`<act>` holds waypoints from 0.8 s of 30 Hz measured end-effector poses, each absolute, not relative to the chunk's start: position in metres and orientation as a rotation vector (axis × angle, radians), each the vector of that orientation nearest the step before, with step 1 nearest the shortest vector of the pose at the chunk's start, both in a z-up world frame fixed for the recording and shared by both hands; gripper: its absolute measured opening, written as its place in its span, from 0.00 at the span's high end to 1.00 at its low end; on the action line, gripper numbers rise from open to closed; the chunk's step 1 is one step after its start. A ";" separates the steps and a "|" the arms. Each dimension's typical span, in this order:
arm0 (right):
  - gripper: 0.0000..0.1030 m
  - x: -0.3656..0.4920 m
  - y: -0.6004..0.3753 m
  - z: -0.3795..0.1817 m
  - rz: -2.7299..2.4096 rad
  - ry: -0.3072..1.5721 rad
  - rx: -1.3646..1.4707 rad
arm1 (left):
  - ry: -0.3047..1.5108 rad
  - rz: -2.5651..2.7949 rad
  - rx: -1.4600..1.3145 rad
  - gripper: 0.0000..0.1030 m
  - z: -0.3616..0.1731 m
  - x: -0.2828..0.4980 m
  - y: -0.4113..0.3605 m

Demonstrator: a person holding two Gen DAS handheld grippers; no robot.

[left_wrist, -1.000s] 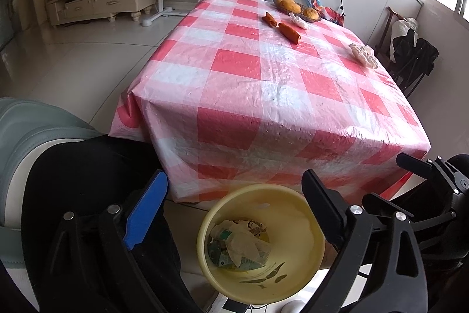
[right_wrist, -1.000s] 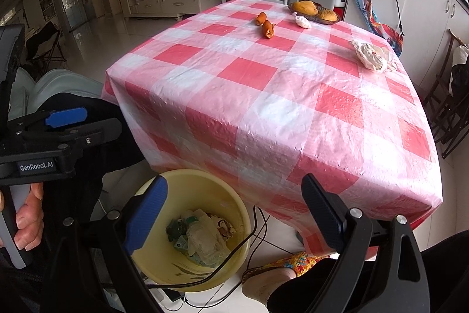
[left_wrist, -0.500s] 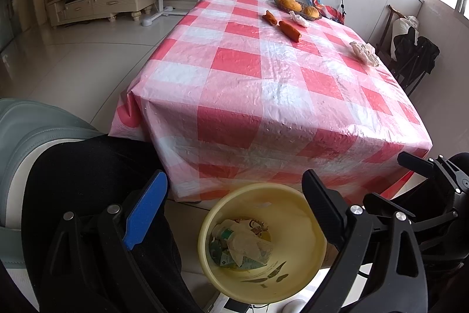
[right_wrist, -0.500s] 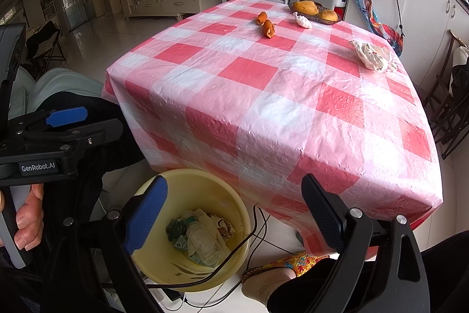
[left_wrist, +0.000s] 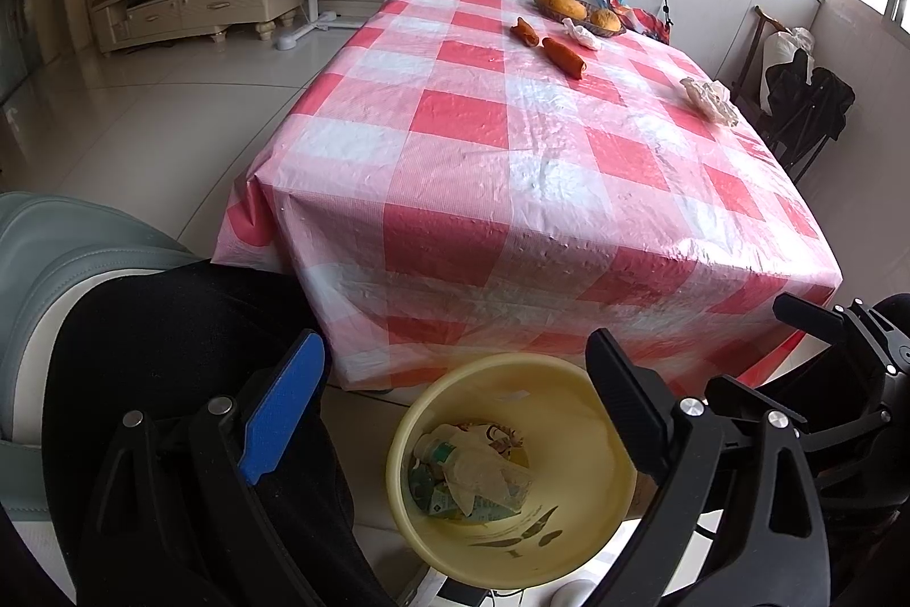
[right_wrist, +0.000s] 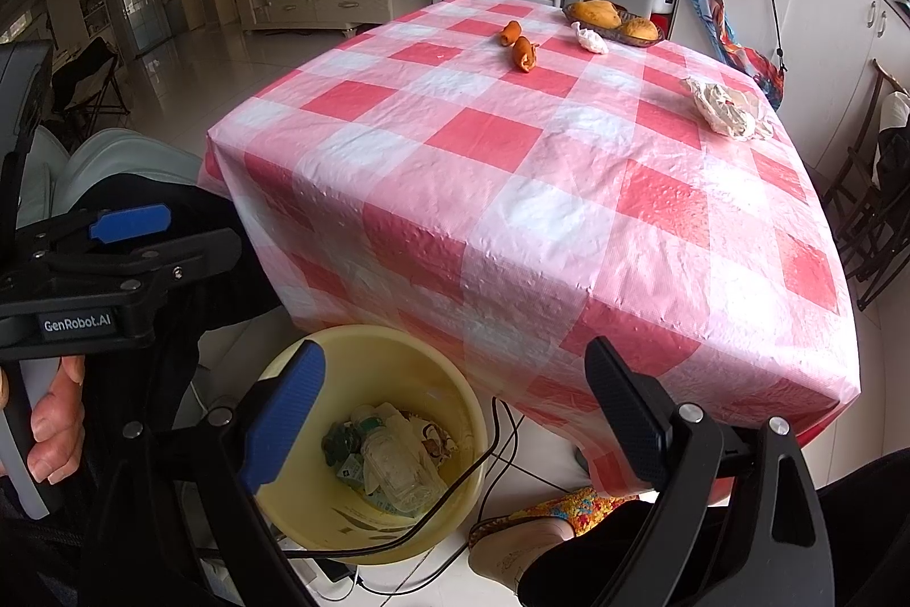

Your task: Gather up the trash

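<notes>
Down on the floor sits a yellow bin [left_wrist: 591, 470], close against the near edge of the tabletop [left_wrist: 512, 163]. Trash [left_wrist: 466, 476] lies in the bottom of it: a clear plastic bottle [right_wrist: 398, 473] and some wrappers. More rubbish is up on the red and white checked cloth. A crumpled white wrapper [right_wrist: 725, 109] lies near the right edge, and a small white wad [right_wrist: 588, 38] sits just beside a dish of yellow fruit [right_wrist: 614, 18] at the far end. Two orange pieces [right_wrist: 520, 46] lie close to that dish.

The left hand-held gripper [left_wrist: 455, 408] hangs over the bin with its jaws wide apart and nothing between them. The right hand-held gripper [right_wrist: 455, 408] is also spread wide and holds nothing. A hand [right_wrist: 48, 428] grips the left tool's handle. A black cord [right_wrist: 500, 442] hangs across the bin's rim.
</notes>
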State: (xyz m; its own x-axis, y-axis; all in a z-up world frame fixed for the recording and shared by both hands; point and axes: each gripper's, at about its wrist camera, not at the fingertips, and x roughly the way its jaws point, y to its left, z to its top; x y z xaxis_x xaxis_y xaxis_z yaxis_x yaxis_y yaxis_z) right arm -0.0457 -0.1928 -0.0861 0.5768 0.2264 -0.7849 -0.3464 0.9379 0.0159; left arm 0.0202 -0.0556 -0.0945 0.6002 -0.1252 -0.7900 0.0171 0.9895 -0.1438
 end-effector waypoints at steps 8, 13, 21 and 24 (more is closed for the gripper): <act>0.14 -0.046 -0.193 -0.086 0.336 0.896 -0.144 | 0.926 -0.082 -0.123 0.13 -0.095 0.021 -0.056; 0.14 -0.046 -0.193 -0.086 0.337 0.896 -0.146 | 0.928 -0.081 -0.121 0.13 -0.095 0.021 -0.058; 0.14 -0.045 -0.193 -0.086 0.337 0.896 -0.145 | 0.931 -0.079 -0.117 0.13 -0.095 0.022 -0.059; 0.14 -0.045 -0.193 -0.086 0.337 0.896 -0.146 | 0.931 -0.079 -0.117 0.13 -0.095 0.022 -0.059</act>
